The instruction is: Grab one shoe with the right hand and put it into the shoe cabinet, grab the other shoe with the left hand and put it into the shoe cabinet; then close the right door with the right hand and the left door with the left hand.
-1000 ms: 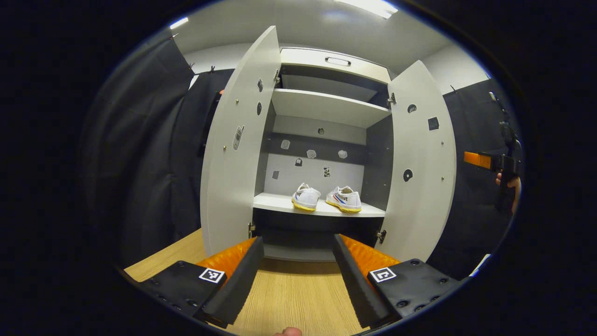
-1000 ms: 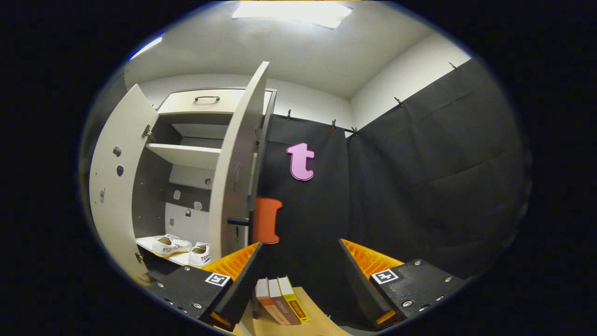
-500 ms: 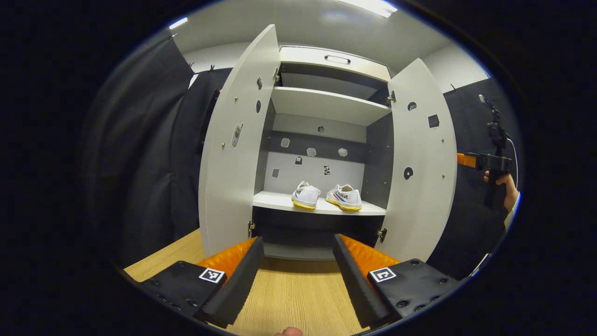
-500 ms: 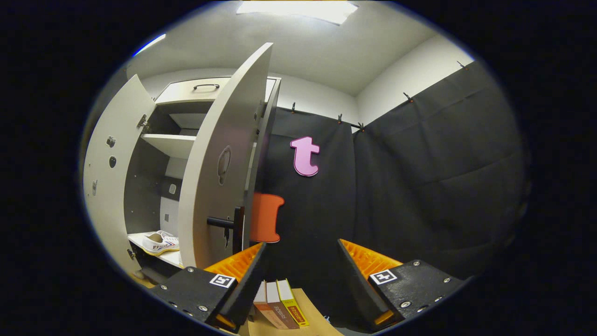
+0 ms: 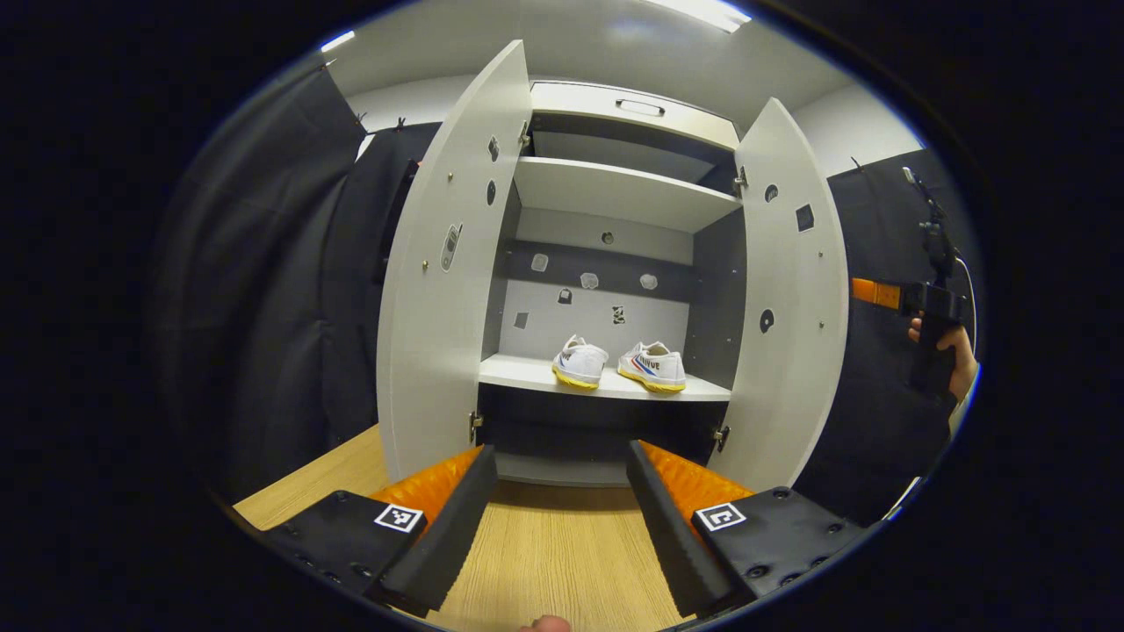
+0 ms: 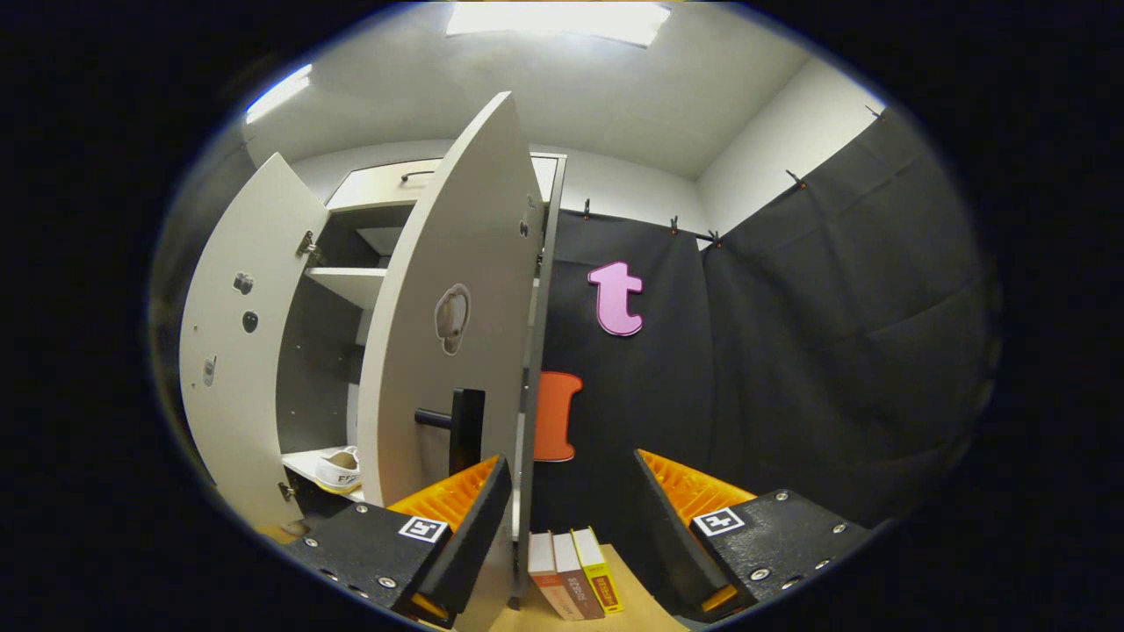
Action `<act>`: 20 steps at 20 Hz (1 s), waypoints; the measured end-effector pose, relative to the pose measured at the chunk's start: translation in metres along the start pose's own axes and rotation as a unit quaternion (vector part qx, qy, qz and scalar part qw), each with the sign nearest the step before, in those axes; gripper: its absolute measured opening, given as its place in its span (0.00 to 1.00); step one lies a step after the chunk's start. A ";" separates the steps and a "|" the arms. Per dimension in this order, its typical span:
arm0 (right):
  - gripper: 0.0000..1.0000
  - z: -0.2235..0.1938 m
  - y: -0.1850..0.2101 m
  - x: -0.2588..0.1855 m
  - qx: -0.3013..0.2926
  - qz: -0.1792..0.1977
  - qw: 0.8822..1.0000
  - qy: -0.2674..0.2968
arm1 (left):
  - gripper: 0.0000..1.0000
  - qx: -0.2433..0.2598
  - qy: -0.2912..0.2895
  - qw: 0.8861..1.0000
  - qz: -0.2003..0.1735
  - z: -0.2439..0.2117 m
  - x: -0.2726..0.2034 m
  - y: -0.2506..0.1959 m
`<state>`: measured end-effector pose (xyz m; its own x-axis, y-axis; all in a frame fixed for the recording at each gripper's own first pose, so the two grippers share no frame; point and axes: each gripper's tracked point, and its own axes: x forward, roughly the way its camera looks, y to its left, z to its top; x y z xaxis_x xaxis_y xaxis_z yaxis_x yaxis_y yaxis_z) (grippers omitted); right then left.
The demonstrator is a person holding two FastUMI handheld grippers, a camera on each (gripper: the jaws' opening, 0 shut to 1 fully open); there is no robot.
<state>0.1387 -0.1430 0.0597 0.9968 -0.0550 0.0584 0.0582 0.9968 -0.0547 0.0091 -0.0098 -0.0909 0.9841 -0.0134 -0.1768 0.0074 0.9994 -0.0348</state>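
1. My left gripper [image 5: 560,518] hung spread and empty over the wooden tabletop [image 5: 544,562].
2. My right gripper [image 6: 571,527] gaped too, holding nothing, just beside the right door [image 6: 439,351] and its black handle [image 6: 464,430]; three books [image 6: 575,584] stood below.
3. Farther in, both shoes [image 5: 619,364] sat side by side on the cabinet shelf [image 5: 518,373], long axes running front to back, heels towards me; the side lettering was too small to read.

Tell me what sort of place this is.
Most likely a staged recording booth, not a home: black cloth covers the walls, and an open shoe cabinet holding a pair of white shoes stands on a wooden surface.
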 end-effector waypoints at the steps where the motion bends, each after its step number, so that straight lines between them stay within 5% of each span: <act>1: 0.86 0.001 0.010 0.001 0.003 0.009 1.000 0.000 | 0.97 0.002 0.001 1.000 0.000 0.000 0.000 0.002; 13: 0.87 0.000 0.111 0.029 0.032 0.109 0.994 0.003 | 0.96 0.005 0.001 1.000 0.012 0.000 -0.005 0.019; 15: 0.96 0.005 0.123 0.037 0.044 0.117 0.992 -0.003 | 0.97 0.001 0.006 1.000 0.015 -0.002 -0.004 0.021; 20: 0.91 -0.014 0.160 0.057 0.042 0.138 0.989 0.019 | 0.97 -0.005 0.010 1.000 0.024 -0.006 -0.006 0.029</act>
<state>0.2058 0.0125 0.0400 0.9753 0.2203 0.0153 -0.2206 0.9752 0.0188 0.0027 0.0187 -0.0964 0.9795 0.0339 -0.1986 -0.0417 0.9985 -0.0356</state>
